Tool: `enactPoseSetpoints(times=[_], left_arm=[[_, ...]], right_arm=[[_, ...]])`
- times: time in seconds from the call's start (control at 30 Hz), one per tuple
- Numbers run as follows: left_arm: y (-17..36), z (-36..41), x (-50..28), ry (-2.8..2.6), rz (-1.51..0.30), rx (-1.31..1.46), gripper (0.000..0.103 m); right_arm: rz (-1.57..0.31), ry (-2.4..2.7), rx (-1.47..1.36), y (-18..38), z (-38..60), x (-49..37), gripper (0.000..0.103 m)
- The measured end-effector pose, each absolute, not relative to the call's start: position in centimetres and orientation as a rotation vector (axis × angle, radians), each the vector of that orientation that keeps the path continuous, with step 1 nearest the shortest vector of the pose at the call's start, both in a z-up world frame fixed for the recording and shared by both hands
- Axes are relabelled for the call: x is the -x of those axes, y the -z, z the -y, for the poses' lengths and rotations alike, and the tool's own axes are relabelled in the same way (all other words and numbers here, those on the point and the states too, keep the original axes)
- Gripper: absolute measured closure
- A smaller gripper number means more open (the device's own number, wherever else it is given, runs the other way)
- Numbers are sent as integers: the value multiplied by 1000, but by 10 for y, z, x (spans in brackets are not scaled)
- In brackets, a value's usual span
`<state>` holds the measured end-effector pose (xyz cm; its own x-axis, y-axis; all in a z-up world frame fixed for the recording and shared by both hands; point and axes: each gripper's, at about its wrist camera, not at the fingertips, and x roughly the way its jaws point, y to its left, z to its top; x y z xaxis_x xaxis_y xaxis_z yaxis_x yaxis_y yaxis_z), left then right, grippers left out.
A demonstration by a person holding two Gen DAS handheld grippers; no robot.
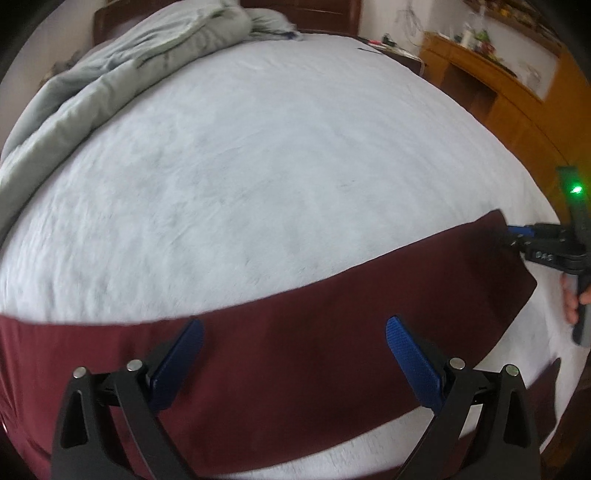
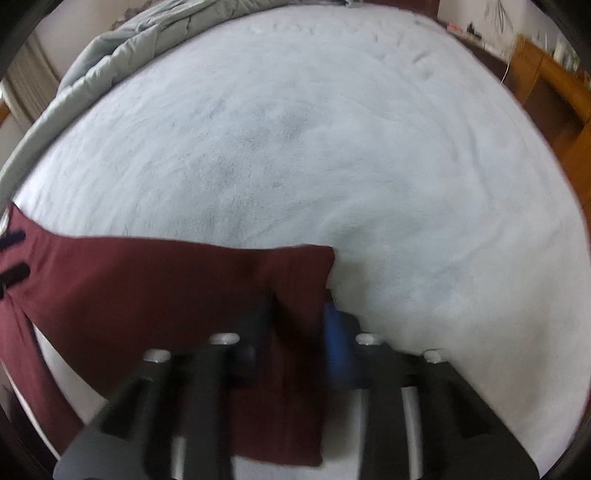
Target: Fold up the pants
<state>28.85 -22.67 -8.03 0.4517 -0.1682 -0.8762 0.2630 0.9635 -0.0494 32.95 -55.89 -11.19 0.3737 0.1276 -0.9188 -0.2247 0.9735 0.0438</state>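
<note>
The maroon pants (image 1: 295, 343) lie stretched across the near part of a pale grey-white bed (image 1: 258, 184). My left gripper (image 1: 293, 328) is open, its blue pads (image 1: 184, 362) spread wide just above the middle of the pants. My right gripper (image 1: 511, 236) shows at the right of the left wrist view, shut on the far right end of the pants. In the right wrist view the right gripper (image 2: 299, 314) is blurred and shut on the hem end of the pants (image 2: 166, 295), which hangs over its fingers.
A bunched grey-green duvet (image 1: 110, 85) lies along the bed's left and far side. A wooden dresser (image 1: 498, 92) with small items stands to the right of the bed. A dark headboard (image 1: 306, 14) is at the far end.
</note>
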Motion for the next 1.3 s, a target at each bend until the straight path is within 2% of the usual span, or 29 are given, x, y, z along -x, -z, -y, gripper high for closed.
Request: enactPoseSetpoints(times=[0.1, 0.17, 0.53, 0.77, 0.8, 0.83, 0.87, 0.9, 0.93, 0.97, 1.07, 1.2, 1.3], left_arm=[[82, 236, -294, 337, -1050, -158, 4], [82, 244, -297, 421, -1035, -201, 4], [104, 280, -348, 766, -1122, -208, 4], [124, 299, -354, 914, -1297, -249, 5], [125, 298, -353, 899, -1304, -262, 7], [124, 297, -350, 878, -1305, -270, 21], [124, 297, -350, 867, -1312, -265, 42], [123, 293, -350, 860, -1324, -254, 52], [121, 290, -348, 850, -1332, -237, 69], [117, 285, -346, 831, -1330, -215, 77], [92, 281, -329, 757, -1245, -223, 84], [49, 282, -269, 663, -1083, -292, 84], [38, 291, -217, 602, -1002, -387, 84]], right_arm=[[-1115, -292, 39, 91, 569, -312, 84], [-1078, -355, -30, 73, 583, -301, 93], [-981, -503, -94, 31, 593, -265, 94], [-964, -506, -147, 35, 603, -265, 94], [-961, -503, -155, 36, 604, -264, 94], [-958, -498, -164, 36, 605, -263, 94], [-955, -495, -172, 37, 606, -262, 94], [-954, -494, -179, 37, 605, -261, 94], [-956, -489, -180, 38, 604, -259, 94], [-955, -484, -180, 38, 603, -257, 94], [-939, -464, -196, 35, 603, -245, 94], [-901, -440, -210, 27, 608, -220, 94], [-890, -421, -204, 25, 610, -191, 94]])
